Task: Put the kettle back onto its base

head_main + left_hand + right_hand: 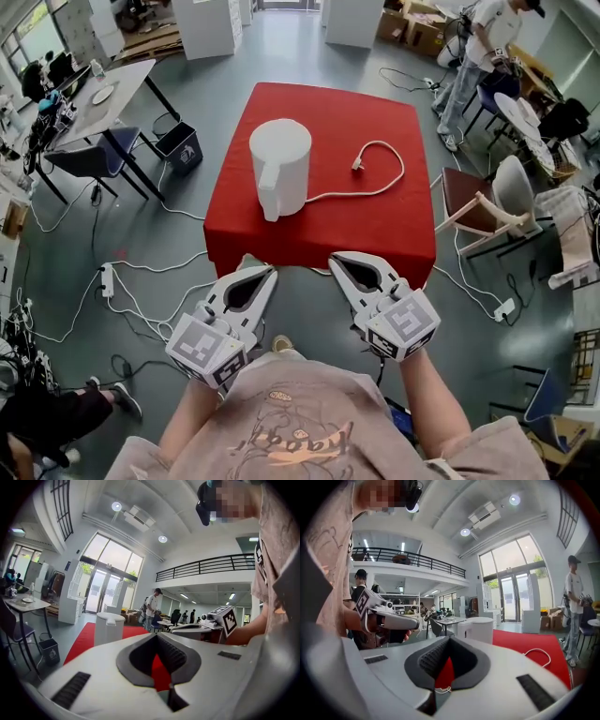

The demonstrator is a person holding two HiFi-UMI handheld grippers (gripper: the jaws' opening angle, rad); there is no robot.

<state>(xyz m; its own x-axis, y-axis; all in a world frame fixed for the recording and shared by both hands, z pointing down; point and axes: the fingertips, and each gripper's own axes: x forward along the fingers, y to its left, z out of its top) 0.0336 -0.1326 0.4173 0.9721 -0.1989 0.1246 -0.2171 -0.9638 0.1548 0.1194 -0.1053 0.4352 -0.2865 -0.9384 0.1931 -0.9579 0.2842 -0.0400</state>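
Note:
A white kettle [279,164] stands upright left of centre on the red table [375,225], handle toward me. A white cord [380,183] runs out from under it and loops to a loose plug [357,165]. I cannot make out a separate base beneath the kettle. My left gripper [269,271] and right gripper [335,259] hover side by side just short of the table's near edge. Both are shut and empty. The kettle [108,627] shows ahead in the left gripper view, beyond the shut left gripper [156,635]. In the right gripper view the kettle [478,629] stands past the shut right gripper [449,638].
A wooden chair [487,211] stands close to the table's right side. Cables and a power strip [106,278] lie on the floor at the left. A desk [112,94] and a black bin [180,147] are at the back left. A person [478,56] stands at the back right.

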